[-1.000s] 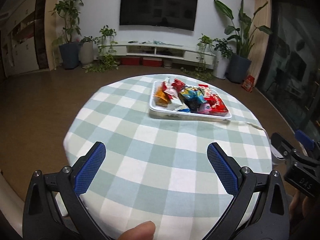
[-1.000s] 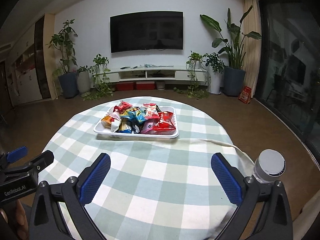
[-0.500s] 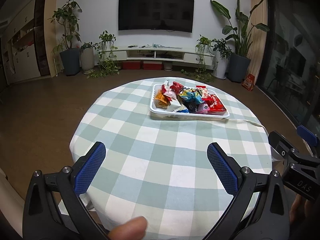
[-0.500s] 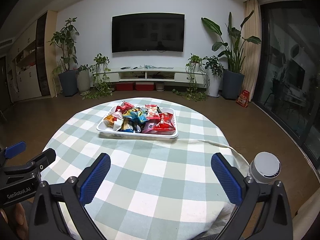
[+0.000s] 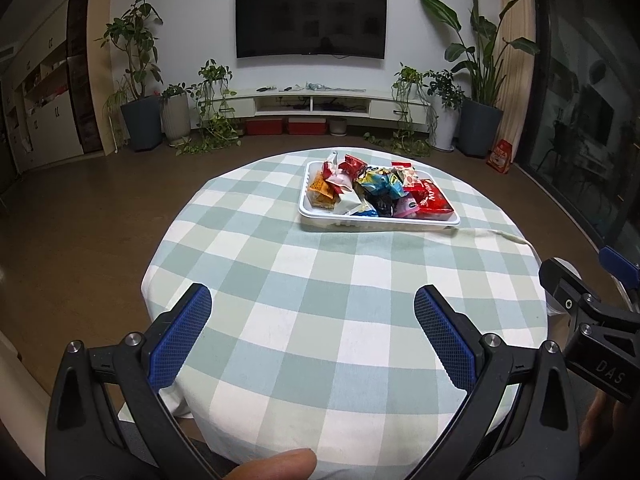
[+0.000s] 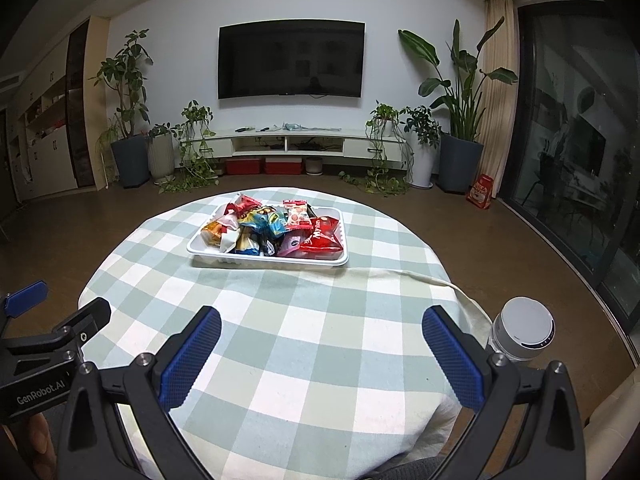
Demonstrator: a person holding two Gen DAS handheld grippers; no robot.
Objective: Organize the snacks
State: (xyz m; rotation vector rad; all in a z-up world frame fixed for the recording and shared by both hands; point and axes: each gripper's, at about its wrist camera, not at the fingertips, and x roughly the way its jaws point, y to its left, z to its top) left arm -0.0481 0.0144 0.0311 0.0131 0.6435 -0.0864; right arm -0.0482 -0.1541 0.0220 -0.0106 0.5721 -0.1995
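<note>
A white tray (image 5: 376, 222) (image 6: 264, 258) sits toward the far side of the round table, heaped with several snack packets (image 5: 376, 188) (image 6: 276, 226) in red, blue, orange and pink wrappers. My left gripper (image 5: 312, 312) is open over the near part of the checked cloth, well short of the tray, nothing between its blue pads. My right gripper (image 6: 320, 332) is also open and empty at the near edge. Each gripper shows at the side of the other's view: the right gripper (image 5: 592, 312) and the left gripper (image 6: 48, 332).
The round table (image 5: 320, 280) wears a green and white checked cloth, with a fold running right of the tray. A white cylindrical device (image 6: 522, 334) stands off the table's right edge. Brown floor surrounds the table; a TV (image 6: 291, 65), low console and potted plants line the far wall.
Both grippers have drawn back and risen a little from the table, so the tray looks farther and more of the room shows. Both stay open.
</note>
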